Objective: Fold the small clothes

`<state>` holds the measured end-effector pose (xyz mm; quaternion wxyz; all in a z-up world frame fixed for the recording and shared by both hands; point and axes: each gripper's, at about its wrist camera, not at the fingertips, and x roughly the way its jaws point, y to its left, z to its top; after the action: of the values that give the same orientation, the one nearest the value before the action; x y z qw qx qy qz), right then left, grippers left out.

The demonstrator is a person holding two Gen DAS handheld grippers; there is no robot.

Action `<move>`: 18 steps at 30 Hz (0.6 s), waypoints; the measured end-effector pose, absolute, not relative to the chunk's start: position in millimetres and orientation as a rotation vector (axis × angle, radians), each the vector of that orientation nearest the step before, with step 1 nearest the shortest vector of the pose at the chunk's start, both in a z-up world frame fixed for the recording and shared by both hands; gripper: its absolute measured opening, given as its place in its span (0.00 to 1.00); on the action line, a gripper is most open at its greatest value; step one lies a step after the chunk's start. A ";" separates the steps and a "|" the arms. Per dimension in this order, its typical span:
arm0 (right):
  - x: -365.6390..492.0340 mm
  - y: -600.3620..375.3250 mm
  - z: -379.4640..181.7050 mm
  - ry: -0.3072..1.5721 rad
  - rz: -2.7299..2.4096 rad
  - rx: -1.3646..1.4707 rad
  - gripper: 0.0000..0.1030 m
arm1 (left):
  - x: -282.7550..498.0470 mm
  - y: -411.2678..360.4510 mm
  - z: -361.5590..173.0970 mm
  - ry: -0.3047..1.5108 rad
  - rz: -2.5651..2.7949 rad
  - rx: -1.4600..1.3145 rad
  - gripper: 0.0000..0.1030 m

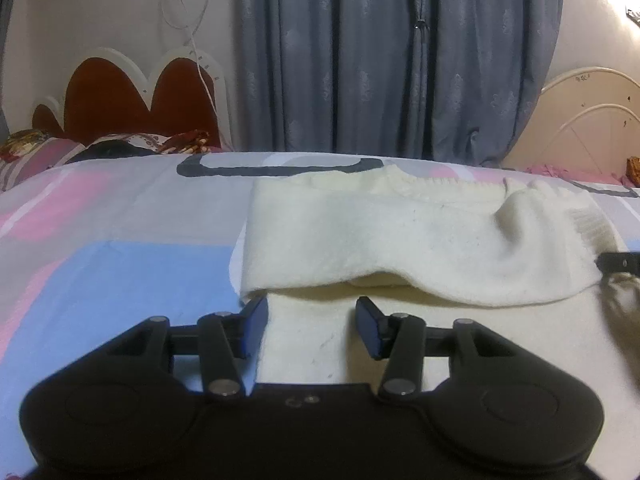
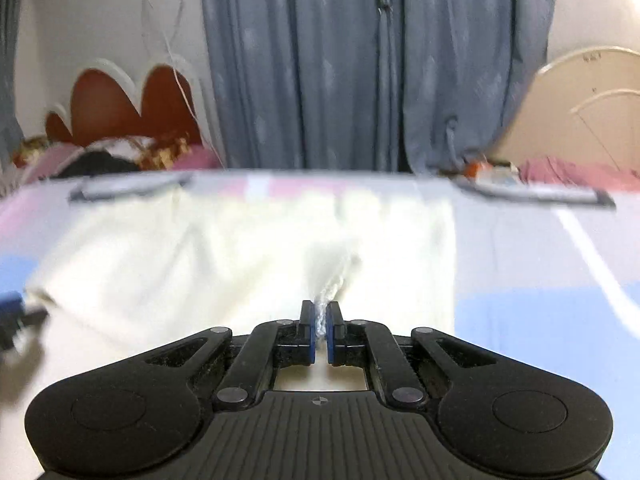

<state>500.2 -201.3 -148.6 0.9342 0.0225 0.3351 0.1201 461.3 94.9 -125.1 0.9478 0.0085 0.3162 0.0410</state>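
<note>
A cream knitted garment [image 1: 400,240] lies on the patterned bedsheet [image 1: 100,240], its upper part folded over its lower layer. My left gripper [image 1: 312,312] is open, its blue pads either side of the lower layer's left edge, just in front of the fold. My right gripper [image 2: 321,320] is shut on a pinch of the same garment [image 2: 240,260] near its front edge; the view is blurred. The right gripper's tip shows at the right edge of the left wrist view [image 1: 618,262].
Blue-grey curtains [image 1: 400,60] hang behind the bed. A red and white headboard [image 1: 128,92] with pillows stands at the back left, a cream headboard [image 1: 592,120] at the back right. White cables [image 1: 192,20] hang on the wall.
</note>
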 end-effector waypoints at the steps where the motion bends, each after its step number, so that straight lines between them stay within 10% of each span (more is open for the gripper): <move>1: 498.8 -204.3 -148.9 0.680 0.245 0.058 0.04 | 463.4 92.8 -124.6 0.648 0.079 0.026 0.46; 18: 496.5 -218.0 -141.5 0.653 0.230 0.093 0.04 | 489.8 83.6 -125.8 0.595 0.072 -0.047 0.42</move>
<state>496.5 -218.0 -141.5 0.9396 0.0455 0.3201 0.1126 489.8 83.6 -125.8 0.9552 -0.0233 0.2931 0.0354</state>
